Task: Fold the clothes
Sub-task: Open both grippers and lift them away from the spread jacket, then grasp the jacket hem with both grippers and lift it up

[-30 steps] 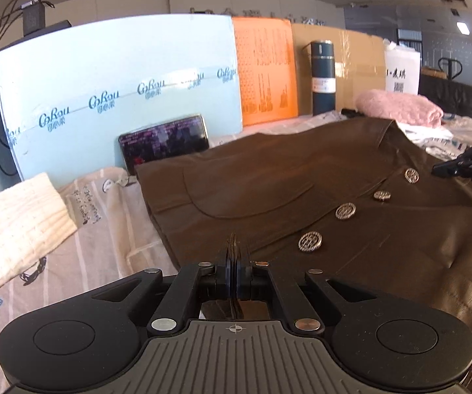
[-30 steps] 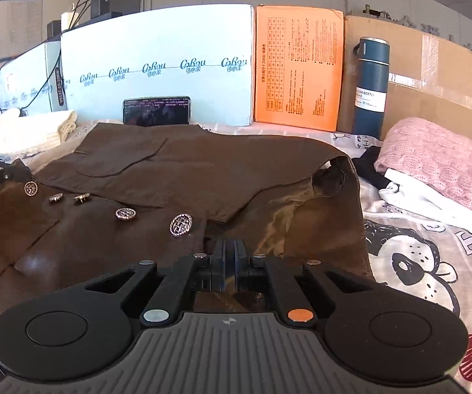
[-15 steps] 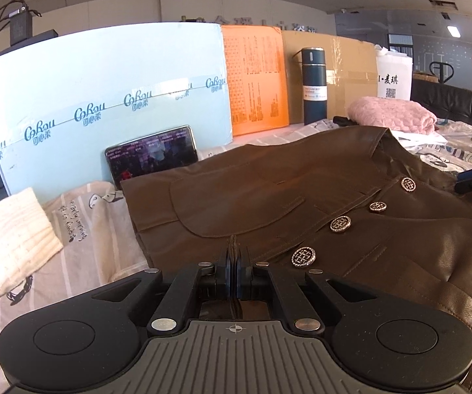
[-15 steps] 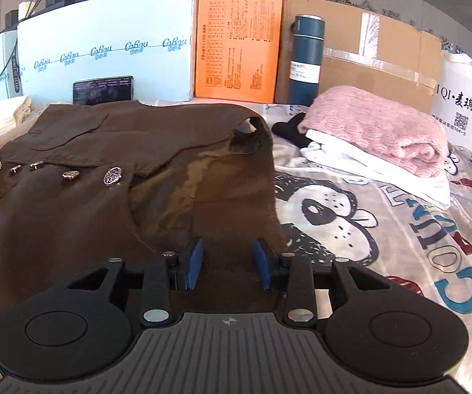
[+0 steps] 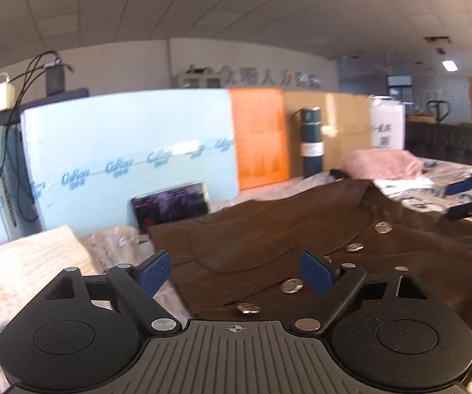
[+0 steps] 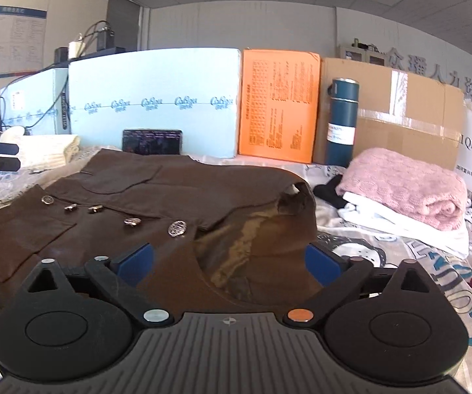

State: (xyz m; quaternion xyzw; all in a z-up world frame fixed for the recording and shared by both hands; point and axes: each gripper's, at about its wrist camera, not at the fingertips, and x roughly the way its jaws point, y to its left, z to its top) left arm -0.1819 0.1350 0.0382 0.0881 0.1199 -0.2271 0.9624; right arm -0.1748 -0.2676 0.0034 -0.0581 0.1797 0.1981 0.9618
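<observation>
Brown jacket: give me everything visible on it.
The brown jacket looks like matte leather or faux leather and lies spread flat, front up, on the printed bedsheet. A row of metallic buttons runs down the front, beside a curved pocket flap. The collar end is turned back, showing shiny lining. Neither open hand-held gripper grips it.

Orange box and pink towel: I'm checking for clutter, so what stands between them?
In the right wrist view, a dark teal bottle stands between orange box and pink towel.

Both wrist views low, close, facing backboards; share brown jacket (image 5: 301,229) (image 6: 170,197).
</observation>
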